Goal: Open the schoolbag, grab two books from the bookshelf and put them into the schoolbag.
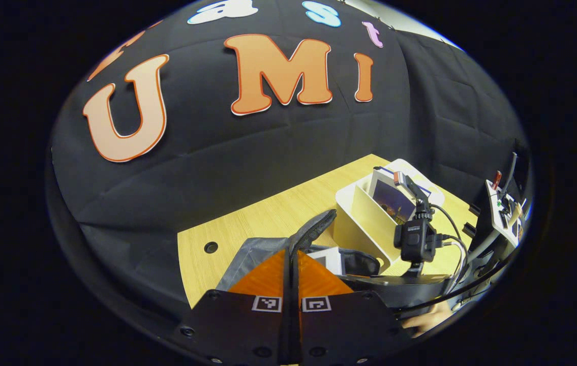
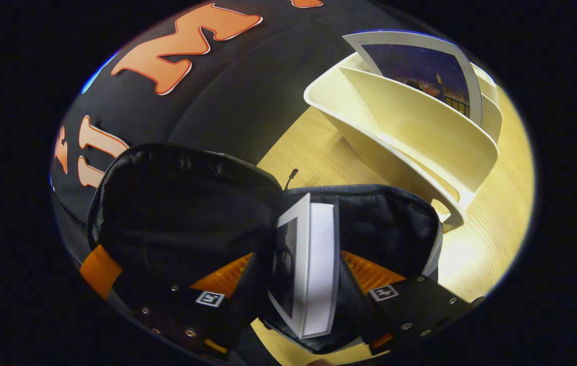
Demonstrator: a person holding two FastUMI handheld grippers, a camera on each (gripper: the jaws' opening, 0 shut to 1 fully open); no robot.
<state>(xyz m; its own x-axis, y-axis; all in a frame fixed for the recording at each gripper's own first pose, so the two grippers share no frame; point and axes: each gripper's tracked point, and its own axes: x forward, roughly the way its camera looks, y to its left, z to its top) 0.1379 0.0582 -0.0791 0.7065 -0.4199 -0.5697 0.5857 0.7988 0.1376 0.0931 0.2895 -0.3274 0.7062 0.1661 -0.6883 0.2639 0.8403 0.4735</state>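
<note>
The schoolbag (image 2: pixel 385 223) lies open on the wooden table, its dark flap (image 2: pixel 181 213) lifted up. My left gripper (image 1: pixel 292 251) is shut on the flap's edge (image 1: pixel 313 229), which sticks up from between the fingertips. My right gripper (image 2: pixel 297 254) is shut on a white-edged book (image 2: pixel 319 264), held upright in the bag's mouth. That book (image 1: pixel 330 259) also pokes out of the grey bag (image 1: pixel 250 254) in the left gripper view, next to the right gripper's camera mount (image 1: pixel 415 241). A cream bookshelf (image 2: pixel 420 132) behind the bag holds another book (image 2: pixel 420 66).
The bookshelf (image 1: pixel 364 218) stands just right of the bag, at the table's back right. Bare tabletop (image 1: pixel 268 213) runs left to a small hole (image 1: pixel 211 247). Black cloth walls close the back and right. A stand with equipment (image 1: pixel 502 208) is at the far right.
</note>
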